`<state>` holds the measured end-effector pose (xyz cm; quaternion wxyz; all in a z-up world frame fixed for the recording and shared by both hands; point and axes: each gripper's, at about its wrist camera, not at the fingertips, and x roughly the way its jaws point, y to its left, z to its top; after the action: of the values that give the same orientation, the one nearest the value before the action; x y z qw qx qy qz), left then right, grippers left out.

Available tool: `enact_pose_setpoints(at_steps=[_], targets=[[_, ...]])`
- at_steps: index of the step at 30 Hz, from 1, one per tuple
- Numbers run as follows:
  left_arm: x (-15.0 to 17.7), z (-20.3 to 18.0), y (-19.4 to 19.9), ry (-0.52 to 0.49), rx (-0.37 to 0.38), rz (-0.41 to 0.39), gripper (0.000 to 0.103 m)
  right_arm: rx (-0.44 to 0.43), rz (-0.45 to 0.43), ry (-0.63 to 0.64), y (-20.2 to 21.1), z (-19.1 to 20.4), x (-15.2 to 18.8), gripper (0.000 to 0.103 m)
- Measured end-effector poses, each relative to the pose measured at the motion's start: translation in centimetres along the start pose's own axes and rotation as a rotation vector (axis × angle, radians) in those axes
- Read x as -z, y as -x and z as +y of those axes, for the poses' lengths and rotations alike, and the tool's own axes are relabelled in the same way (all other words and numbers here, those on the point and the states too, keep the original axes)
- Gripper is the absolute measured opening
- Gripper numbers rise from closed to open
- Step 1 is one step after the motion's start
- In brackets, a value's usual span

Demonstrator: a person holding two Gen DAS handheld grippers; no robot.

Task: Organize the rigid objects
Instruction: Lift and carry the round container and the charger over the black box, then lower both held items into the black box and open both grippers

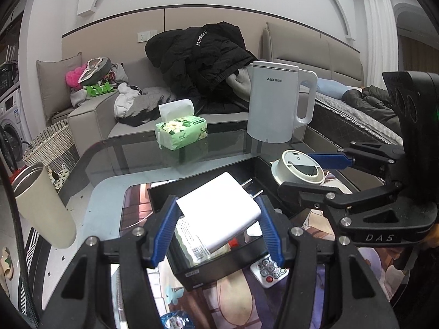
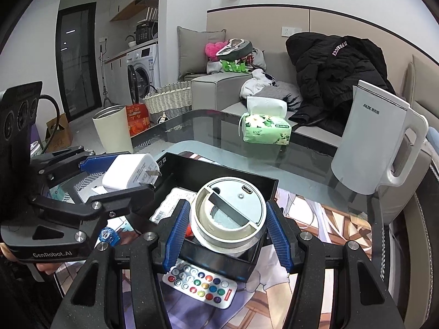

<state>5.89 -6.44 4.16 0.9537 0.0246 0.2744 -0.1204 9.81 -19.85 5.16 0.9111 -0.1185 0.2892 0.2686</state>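
My left gripper (image 1: pixel 219 230) is shut on a white plug charger (image 1: pixel 219 213) and holds it above a black open box (image 1: pixel 219 270) on the glass table. My right gripper (image 2: pixel 227 235) is shut on a round white and grey disc-shaped device (image 2: pixel 229 219), held over the same black box (image 2: pixel 219 168). The left gripper with the charger (image 2: pixel 129 174) shows at the left of the right wrist view. The right gripper with the disc (image 1: pixel 300 167) shows at the right of the left wrist view. A white card with a barcode (image 1: pixel 196 248) lies in the box.
A white remote with coloured buttons (image 2: pixel 200 285) lies by the box's near side. A white AUX kettle (image 1: pixel 277 104), a green tissue pack (image 1: pixel 181 130) and a cream tumbler (image 1: pixel 41 205) stand around. A sofa with a black jacket (image 1: pixel 197 57) is behind the table.
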Motion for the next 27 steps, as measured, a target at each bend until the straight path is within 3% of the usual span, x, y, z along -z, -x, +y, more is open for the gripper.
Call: enact_pose_setpoints(at_steps=[13, 27], targets=[[-0.7, 1.1, -2.6, 0.014, -0.017, -0.015, 0.057, -0.010, 0.039, 0.007, -3.1, -0.5, -0.7, 0.057], [0.1, 1.9, -4.4, 0.014, -0.038, 0.039, 0.057, -0.005, 0.119, 0.059, -6.9, 0.2, -0.4, 0.057]])
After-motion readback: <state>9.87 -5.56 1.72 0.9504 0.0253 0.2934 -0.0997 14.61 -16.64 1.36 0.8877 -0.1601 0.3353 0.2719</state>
